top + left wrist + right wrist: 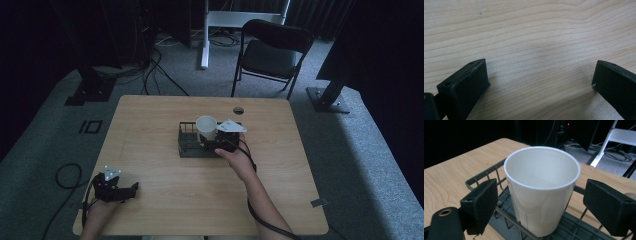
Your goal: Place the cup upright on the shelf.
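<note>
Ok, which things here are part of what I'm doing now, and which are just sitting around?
In play:
- white paper cup, upright in the rack
- dark wire rack
- right tool, open around the cup

Idle:
- left tool, open over bare wooden table
- black folding chair behind the table

One cup (541, 187), one wire basket (189, 145), one chair (272, 52)

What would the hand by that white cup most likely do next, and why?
Probably either close on the cup or back away; the pictures do not settle which. The right gripper stands open, its jaws on either side of the white cup, neither touching it. The cup stands upright in the wire rack. The left gripper rests open on the table.
</note>
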A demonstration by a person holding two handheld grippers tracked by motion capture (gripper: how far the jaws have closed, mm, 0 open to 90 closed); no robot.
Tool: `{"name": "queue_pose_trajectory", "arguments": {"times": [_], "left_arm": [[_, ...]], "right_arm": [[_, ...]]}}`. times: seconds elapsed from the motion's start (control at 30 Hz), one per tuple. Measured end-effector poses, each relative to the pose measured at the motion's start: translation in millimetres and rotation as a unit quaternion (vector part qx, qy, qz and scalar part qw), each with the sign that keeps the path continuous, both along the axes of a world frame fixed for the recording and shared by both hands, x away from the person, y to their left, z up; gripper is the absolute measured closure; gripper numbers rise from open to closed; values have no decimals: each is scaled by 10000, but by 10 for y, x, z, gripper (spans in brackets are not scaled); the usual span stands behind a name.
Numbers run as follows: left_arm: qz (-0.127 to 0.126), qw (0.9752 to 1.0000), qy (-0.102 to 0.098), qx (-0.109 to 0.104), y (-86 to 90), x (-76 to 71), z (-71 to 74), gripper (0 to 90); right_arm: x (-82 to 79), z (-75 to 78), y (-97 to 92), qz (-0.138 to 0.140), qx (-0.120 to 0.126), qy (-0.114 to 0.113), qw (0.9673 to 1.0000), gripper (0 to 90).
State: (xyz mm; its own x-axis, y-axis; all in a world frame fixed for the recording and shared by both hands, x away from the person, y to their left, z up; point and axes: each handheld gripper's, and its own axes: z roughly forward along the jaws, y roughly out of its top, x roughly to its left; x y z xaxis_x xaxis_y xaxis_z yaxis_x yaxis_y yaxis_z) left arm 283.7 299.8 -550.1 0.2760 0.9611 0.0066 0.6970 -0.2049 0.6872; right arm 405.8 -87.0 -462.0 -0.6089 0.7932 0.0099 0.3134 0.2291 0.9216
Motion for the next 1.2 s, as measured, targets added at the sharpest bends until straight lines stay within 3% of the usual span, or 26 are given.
{"name": "queue_pose_trajectory", "arguments": {"times": [0.37,0.73,0.93,1.2], "left_arm": [[-4,10000,-2,6,1,0,0,7],[2,10000,-6,0,0,0,0,7],[0,10000,0,0,0,0,0,7],[-1,10000,0,0,0,0,0,7]], "right_arm": [[-205,57,-151,24,43,-139,9999,124],[-358,36,-355,-139,9,-192,9997,124],[-395,-18,-489,-285,44,-139,9995,124],[-483,-161,-694,-527,-166,-166,9983,124]]}}
